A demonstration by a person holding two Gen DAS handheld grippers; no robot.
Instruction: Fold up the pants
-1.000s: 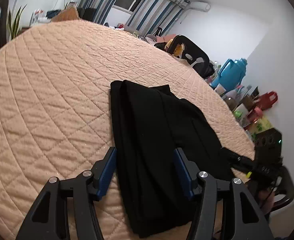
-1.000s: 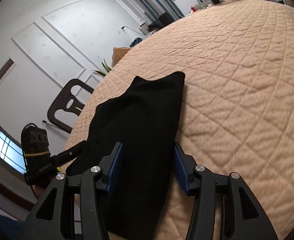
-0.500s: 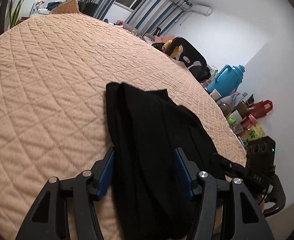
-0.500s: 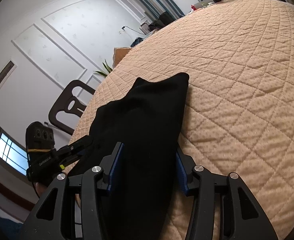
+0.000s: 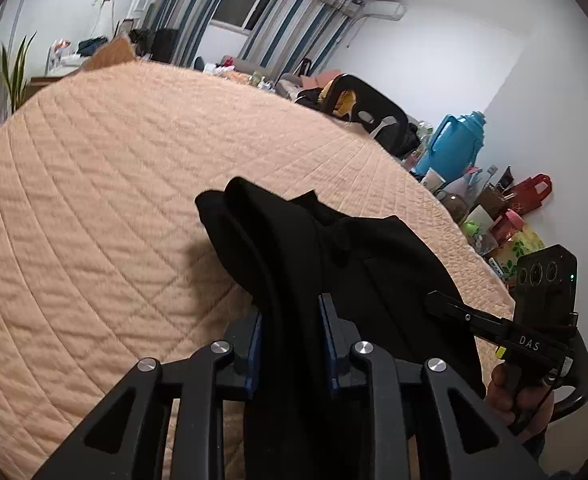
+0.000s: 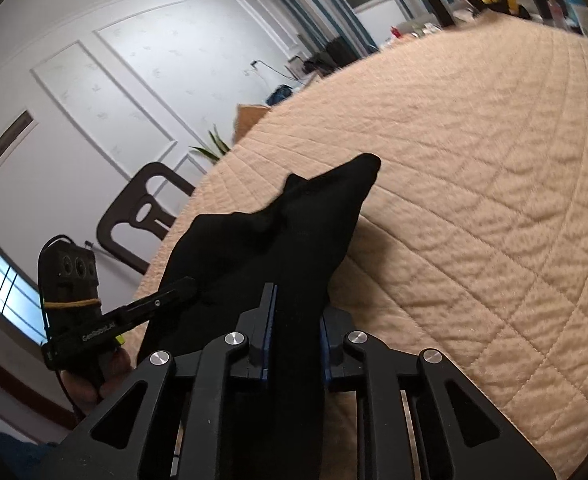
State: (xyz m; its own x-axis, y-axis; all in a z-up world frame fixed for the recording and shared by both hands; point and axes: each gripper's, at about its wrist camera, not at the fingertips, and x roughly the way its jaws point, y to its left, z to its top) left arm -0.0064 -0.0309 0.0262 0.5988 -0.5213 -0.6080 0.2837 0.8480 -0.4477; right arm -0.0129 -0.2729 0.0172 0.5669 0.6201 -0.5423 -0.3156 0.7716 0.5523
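Pants [image 5: 294,264] pinched by both claws, left [image 5: 290,320] and right [image 6: 294,312], seemingly marked "DAS".

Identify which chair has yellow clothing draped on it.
The black chair beyond the quilt's far edge, near the blue jug; the brown chair by the panelled wall is bare.

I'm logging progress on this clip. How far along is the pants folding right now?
Done: the black fabric pants already form a narrow strip, legs apparently stacked, on the peach quilted bedspread. In hand: the left claw and right claw are each shut on the near end, lifting it clear of the quilt. Left: carrying that end over to the far end and flattening the fold.
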